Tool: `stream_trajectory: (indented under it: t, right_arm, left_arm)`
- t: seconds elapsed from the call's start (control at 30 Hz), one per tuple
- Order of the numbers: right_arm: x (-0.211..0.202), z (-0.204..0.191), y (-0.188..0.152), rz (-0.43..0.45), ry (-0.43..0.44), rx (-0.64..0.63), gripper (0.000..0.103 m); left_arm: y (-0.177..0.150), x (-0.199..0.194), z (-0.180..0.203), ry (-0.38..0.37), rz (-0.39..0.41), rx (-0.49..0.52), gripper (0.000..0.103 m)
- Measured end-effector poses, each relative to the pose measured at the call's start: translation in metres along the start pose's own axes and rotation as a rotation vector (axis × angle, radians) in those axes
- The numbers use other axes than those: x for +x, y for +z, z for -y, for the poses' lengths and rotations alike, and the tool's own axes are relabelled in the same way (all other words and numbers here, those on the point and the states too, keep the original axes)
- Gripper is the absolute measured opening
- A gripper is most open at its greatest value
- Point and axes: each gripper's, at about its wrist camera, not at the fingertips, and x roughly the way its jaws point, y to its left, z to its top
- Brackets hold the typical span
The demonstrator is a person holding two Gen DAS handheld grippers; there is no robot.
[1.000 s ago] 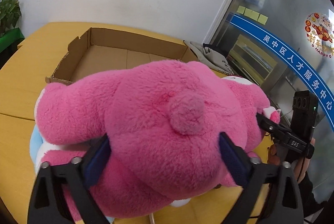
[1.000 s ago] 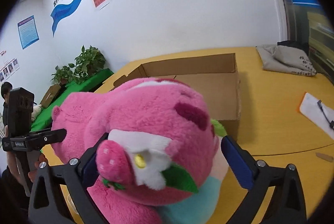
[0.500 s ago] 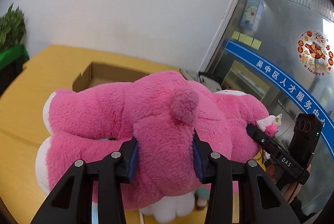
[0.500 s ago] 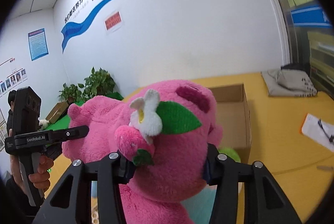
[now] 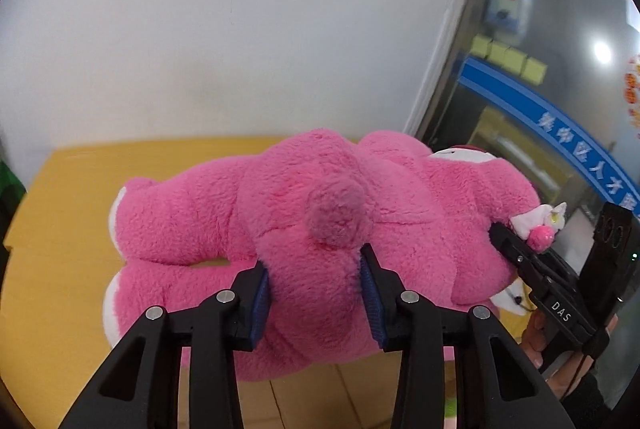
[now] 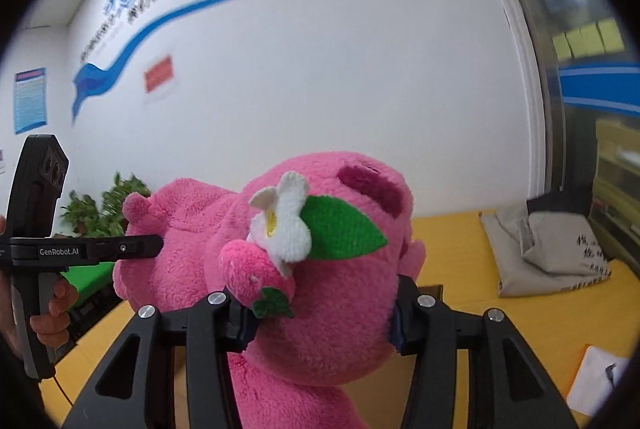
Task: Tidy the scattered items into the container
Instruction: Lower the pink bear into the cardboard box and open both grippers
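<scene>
A big pink plush bear (image 5: 312, 189) hangs above the yellow table (image 5: 60, 213), held at both ends. My left gripper (image 5: 316, 289) squeezes its rump below the round tail; the jaws are closing, with the plush bulging between the blue pads. My right gripper (image 6: 320, 321) is shut on the bear's head (image 6: 340, 289), under the white flower and green leaf. Each view shows the other gripper's finger against the plush (image 5: 516, 253) (image 6: 124, 249). The bear hides the cardboard box; a tan seamed surface (image 5: 320, 389) under it may be the box floor.
A grey fabric bag (image 6: 548, 249) lies at the table's far right edge. A white sheet with a clip (image 6: 596, 377) sits near the front right. Potted plants (image 6: 100, 205) stand past the table's left side. A white wall and a glass door lie behind.
Both grippers have closed on the bear and lifted it off the table. The open cardboard box, plainly seen a second ago, has dropped behind and below the plush.
</scene>
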Motion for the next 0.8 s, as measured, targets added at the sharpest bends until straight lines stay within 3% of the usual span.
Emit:
stream_trajectory:
  t: [0.03, 0.13, 0.2, 0.27, 0.3, 0.43, 0.5, 0.57, 0.63, 0.7, 0.8]
  right_arm:
    - [0.021, 0.007, -0.008, -0.041, -0.027, 0.011, 0.049]
    - [0.087, 0.031, -0.044, -0.247, -0.119, 0.088, 0.053]
    - [0.115, 0.039, -0.072, -0.398, -0.204, 0.116, 0.060]
    - [0.127, 0.047, -0.090, -0.488, -0.263, 0.153, 0.066]
    - [0.126, 0.053, -0.090, -0.492, -0.271, 0.183, 0.072]
    - [0.119, 0.057, -0.079, -0.492, -0.271, 0.181, 0.077]
    - [0.110, 0.055, -0.075, -0.497, -0.250, 0.178, 0.077]
    - [0.087, 0.047, -0.070, -0.486, -0.192, 0.170, 0.080]
    - [0.057, 0.032, -0.071, -0.475, -0.144, 0.147, 0.084]
    - [0.023, 0.016, -0.073, -0.450, -0.150, 0.108, 0.086]
    - [-0.028, -0.013, -0.081, -0.375, -0.176, 0.076, 0.086]
  left_arm:
    - [-0.002, 0.027, -0.007, 0.017, -0.048, -0.012, 0.034]
    - [-0.020, 0.107, -0.029, 0.034, -0.232, -0.050, 0.002]
    - [-0.038, 0.144, -0.032, -0.001, -0.321, -0.048, 0.002]
    - [-0.042, 0.153, -0.027, 0.015, -0.308, -0.019, 0.002]
    - [-0.039, 0.151, -0.024, 0.029, -0.298, -0.002, 0.002]
    - [-0.030, 0.135, -0.017, 0.066, -0.287, 0.039, 0.003]
    - [-0.028, 0.110, -0.016, 0.071, -0.269, 0.034, 0.020]
    - [-0.036, 0.073, -0.014, 0.073, -0.257, 0.007, 0.074]
    - [-0.057, 0.024, -0.007, 0.122, -0.197, 0.023, 0.080]
    - [-0.083, -0.035, 0.003, 0.206, -0.092, 0.069, 0.081]
    - [-0.120, -0.108, 0.018, 0.273, 0.053, 0.059, 0.100]
